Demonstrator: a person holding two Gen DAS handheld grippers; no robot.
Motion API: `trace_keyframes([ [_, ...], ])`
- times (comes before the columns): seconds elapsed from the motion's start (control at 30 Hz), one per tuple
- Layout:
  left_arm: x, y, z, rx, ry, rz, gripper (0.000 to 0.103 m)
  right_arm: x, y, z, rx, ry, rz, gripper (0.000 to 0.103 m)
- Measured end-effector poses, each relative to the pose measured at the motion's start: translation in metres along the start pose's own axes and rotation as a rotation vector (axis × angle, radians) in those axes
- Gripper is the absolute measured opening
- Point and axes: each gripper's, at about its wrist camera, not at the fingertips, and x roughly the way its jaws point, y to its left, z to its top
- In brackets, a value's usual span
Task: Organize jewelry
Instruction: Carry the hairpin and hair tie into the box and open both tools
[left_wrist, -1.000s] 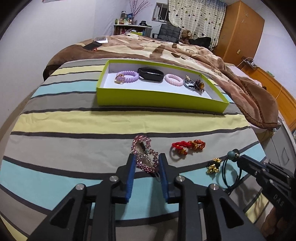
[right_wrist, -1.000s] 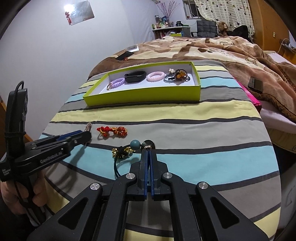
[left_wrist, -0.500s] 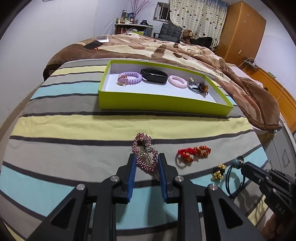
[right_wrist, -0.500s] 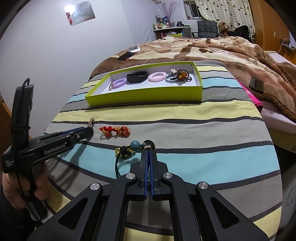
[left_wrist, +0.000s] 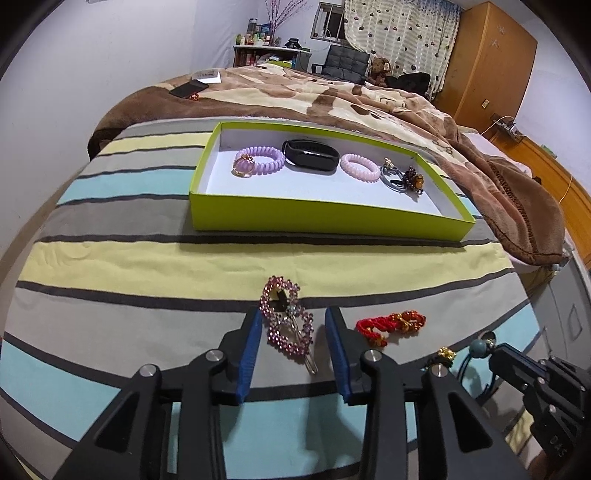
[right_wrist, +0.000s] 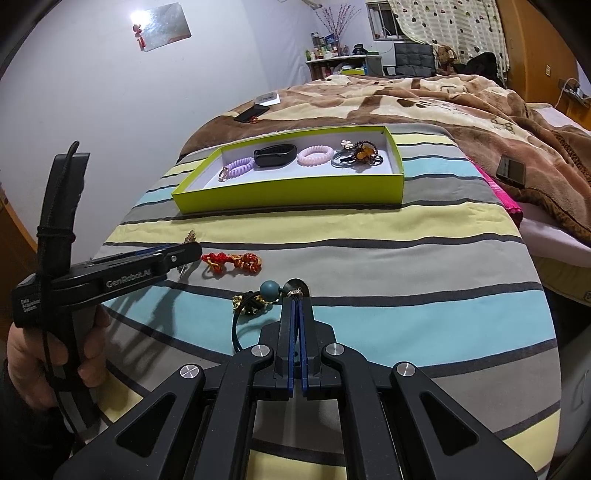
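The left gripper (left_wrist: 293, 341) straddles the pink rhinestone hair clip (left_wrist: 286, 325) on the striped bedspread (left_wrist: 147, 266), its jaws opening and clear of the clip, probably to line up a grasp toward the green tray (left_wrist: 325, 218). The right gripper (right_wrist: 295, 310) is closed, seemingly pinching the black hair tie (right_wrist: 255, 306), though contact is hard to confirm.

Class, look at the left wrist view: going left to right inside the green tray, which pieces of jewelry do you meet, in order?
Purple coil bracelet → black wristband → pink coil bracelet → cluster of grey ring and amber beads, all in the green tray.
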Motion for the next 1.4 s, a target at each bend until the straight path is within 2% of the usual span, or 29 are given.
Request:
trace_keyframes([
  [0.03, 0.001, -0.001, 0.000, 0.008, -0.003, 0.009, 0.037, 0.000, 0.000, 0.000, 0.001, 0.000, -0.001, 0.001],
  [0.13, 0.002, -0.004, 0.001, 0.031, -0.008, 0.055, 0.024, 0.000, -0.001, 0.000, 0.002, -0.002, -0.003, 0.001],
  [0.23, 0.001, 0.000, 0.000, 0.034, -0.010, 0.053, 0.021, -0.002, -0.002, 0.000, 0.005, -0.006, -0.004, 0.001],
  [0.77, -0.044, 0.000, -0.013, 0.047, -0.107, -0.050, 0.020, -0.016, 0.003, 0.006, -0.004, -0.049, 0.009, 0.001],
  [0.93, -0.056, -0.001, -0.005, 0.051, -0.143, -0.077, 0.020, -0.017, 0.002, 0.014, -0.011, -0.062, 0.009, 0.002],
  [1.4, -0.051, -0.007, 0.035, 0.110, -0.191, -0.061, 0.020, -0.010, -0.017, 0.056, -0.002, -0.106, -0.001, 0.002],
])
